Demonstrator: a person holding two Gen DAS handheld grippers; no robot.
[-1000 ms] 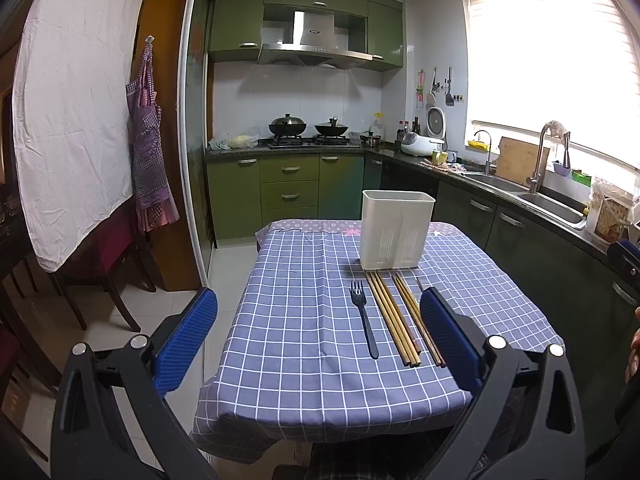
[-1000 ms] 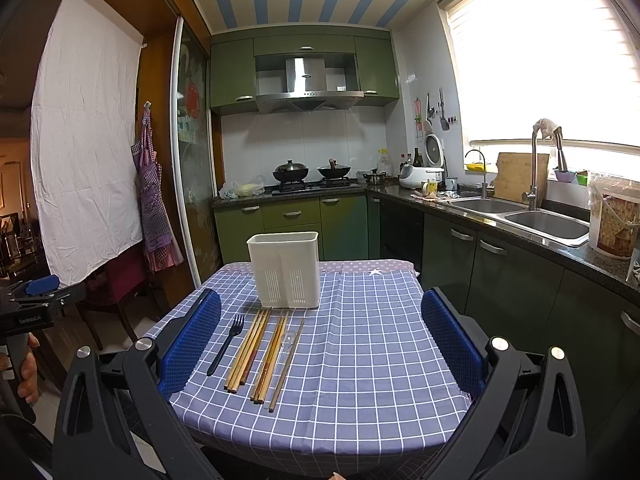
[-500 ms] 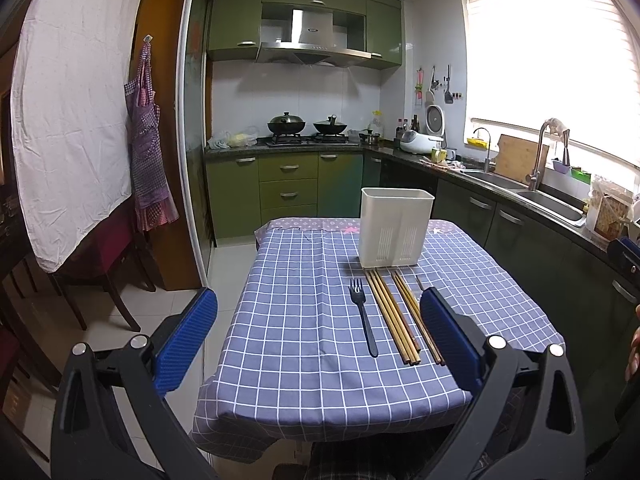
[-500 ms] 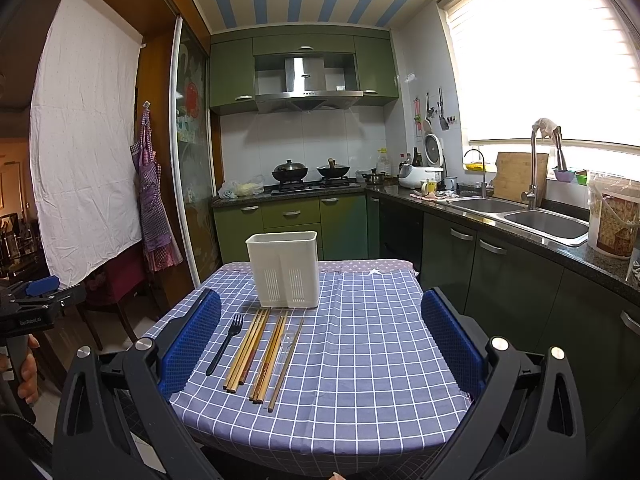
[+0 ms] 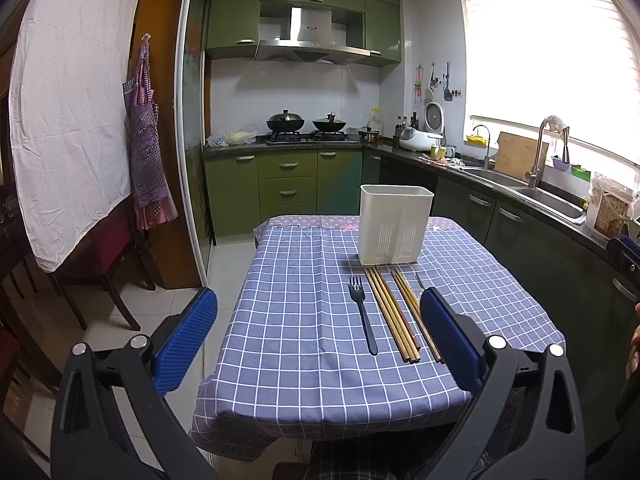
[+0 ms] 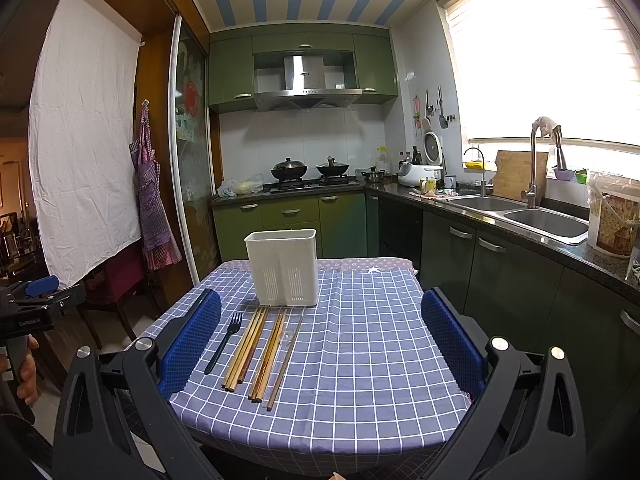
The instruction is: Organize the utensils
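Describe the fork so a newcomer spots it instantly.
On the blue checked tablecloth, find the white utensil holder. A row of utensils lies in front of it; the fork is at the left end, the only dark piece beside the wooden chopsticks.

Checked tablecloth (image 5: 304, 344), apron (image 5: 146, 152) on wall, 2 woks (image 5: 285, 122), sink (image 6: 544, 222)

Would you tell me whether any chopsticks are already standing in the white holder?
No, the chopsticks lie flat on the tablecloth in front of the white holder.
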